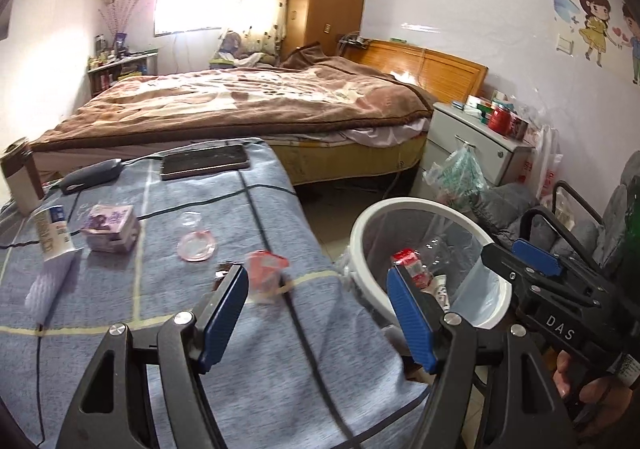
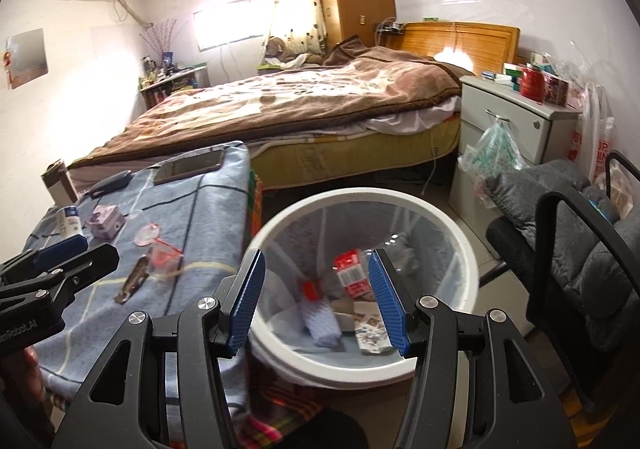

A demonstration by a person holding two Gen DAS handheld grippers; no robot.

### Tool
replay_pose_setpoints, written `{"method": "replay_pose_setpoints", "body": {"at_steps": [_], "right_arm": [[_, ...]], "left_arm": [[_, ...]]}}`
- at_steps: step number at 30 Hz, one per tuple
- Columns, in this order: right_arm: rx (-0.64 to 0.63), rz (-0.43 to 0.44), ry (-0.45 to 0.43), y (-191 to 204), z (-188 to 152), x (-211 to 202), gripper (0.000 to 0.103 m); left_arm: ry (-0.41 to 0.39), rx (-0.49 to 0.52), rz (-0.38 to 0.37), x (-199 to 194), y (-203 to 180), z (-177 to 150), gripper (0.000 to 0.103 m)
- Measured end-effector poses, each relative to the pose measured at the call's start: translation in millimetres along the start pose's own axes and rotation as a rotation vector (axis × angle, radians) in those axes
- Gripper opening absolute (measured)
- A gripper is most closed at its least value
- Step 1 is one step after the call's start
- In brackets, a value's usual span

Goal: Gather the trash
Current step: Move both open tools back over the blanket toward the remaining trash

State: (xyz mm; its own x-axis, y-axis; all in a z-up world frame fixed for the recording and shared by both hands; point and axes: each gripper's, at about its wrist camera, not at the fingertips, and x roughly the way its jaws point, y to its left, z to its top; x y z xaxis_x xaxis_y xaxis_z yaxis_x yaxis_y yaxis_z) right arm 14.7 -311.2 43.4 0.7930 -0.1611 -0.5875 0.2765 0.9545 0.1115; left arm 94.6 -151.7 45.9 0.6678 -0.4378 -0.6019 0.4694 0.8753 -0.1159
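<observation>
Blue-checked worktop (image 1: 100, 309) first, white bin (image 2: 460, 245) beside it (already part-filled). Red-and-clear wrapper (image 1: 266, 269) near worktop edge, ahead of left gripper (image 1: 316, 313); right gripper (image 2: 316, 301) over bin. Both fingers apart, empty. Approach low, pinch wrapper mid-body.

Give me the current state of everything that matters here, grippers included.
left gripper: open, empty, over the table edge.
right gripper: open, empty, above the bin.
trash bin: lined, upright, trash inside.
red carton: in the bin.
red-and-clear wrapper: on the table, not collected.
clear round lid: on the table.
purple box: on the table.
phone: flat, screen dark.
</observation>
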Motion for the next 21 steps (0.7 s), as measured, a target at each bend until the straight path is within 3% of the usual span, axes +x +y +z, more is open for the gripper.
{"method": "replay_pose_setpoints", "body": {"at_steps": [18, 21], "right_arm": [[-0.081, 0.147, 0.023, 68.5, -4.5, 16.3, 0.056], [-0.096, 0.163, 0.041, 80.2, -5.7, 22.6, 0.056]], "left_arm": [[-0.022, -0.109, 0.132, -32.4, 79.5, -22.5, 0.074], [-0.024, -0.13, 0.181, -39.8, 98.3, -27.8, 0.074]]}}
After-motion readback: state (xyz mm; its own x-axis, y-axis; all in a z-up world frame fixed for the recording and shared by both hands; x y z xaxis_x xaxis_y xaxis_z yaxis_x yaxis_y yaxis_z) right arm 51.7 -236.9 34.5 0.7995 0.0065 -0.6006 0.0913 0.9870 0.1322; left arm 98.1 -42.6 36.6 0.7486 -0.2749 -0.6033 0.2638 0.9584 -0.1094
